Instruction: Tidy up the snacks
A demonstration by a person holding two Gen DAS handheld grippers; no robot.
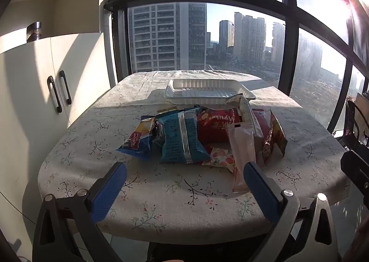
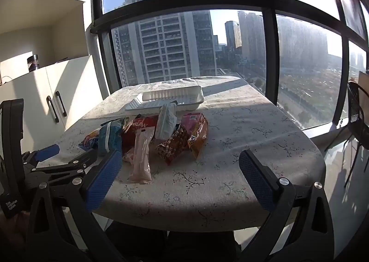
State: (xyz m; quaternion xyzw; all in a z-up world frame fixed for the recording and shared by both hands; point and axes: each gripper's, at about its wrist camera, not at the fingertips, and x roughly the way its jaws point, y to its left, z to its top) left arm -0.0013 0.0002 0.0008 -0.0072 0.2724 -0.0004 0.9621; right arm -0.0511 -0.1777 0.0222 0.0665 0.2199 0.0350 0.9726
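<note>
A heap of snack packets lies mid-table: a blue packet (image 1: 182, 137), a red bag (image 1: 216, 125), a long pale pink packet (image 1: 242, 153) (image 2: 141, 158), a dark patterned bar (image 2: 173, 144) and an orange packet (image 2: 198, 132). Behind the heap sits a white ribbed tray (image 1: 207, 91) (image 2: 170, 99) with nothing in it. My left gripper (image 1: 185, 170) hovers open over the near table edge, its right pad beside the pink packet's near end. My right gripper (image 2: 181, 162) is open too, holding nothing, right of the left gripper (image 2: 48, 153).
The table (image 1: 161, 192) wears a floral cloth and stands against a large window (image 1: 207, 31). White cupboards (image 1: 34, 100) with dark handles stand to the left, a jar on their top. A black wire chair (image 2: 357, 118) stands at the right.
</note>
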